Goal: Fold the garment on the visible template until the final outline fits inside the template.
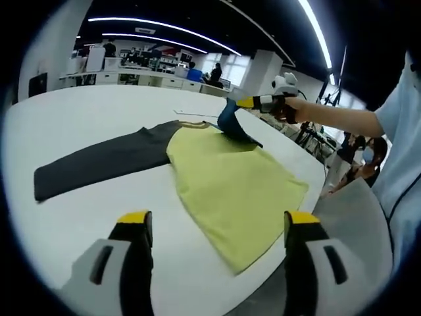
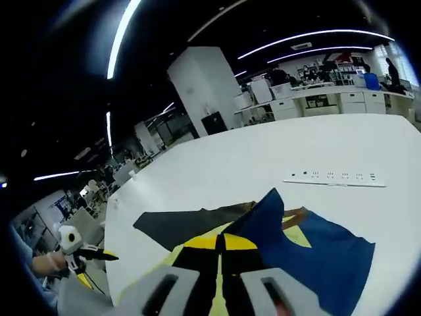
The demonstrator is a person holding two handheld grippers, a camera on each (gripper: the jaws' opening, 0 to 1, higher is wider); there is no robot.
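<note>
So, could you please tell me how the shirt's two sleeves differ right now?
The dark sleeve lies flat and stretched out on the table, free of either hand-held gripper. The blue sleeve is lifted off the table, pinched in the shut right hand-held gripper. They also differ in colour. Both join the same yellow shirt.

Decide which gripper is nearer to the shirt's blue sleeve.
Right. The right gripper is shut on the blue sleeve, lifting it at the shirt's far shoulder. The left gripper hovers open off the near hem, apart from it.
</note>
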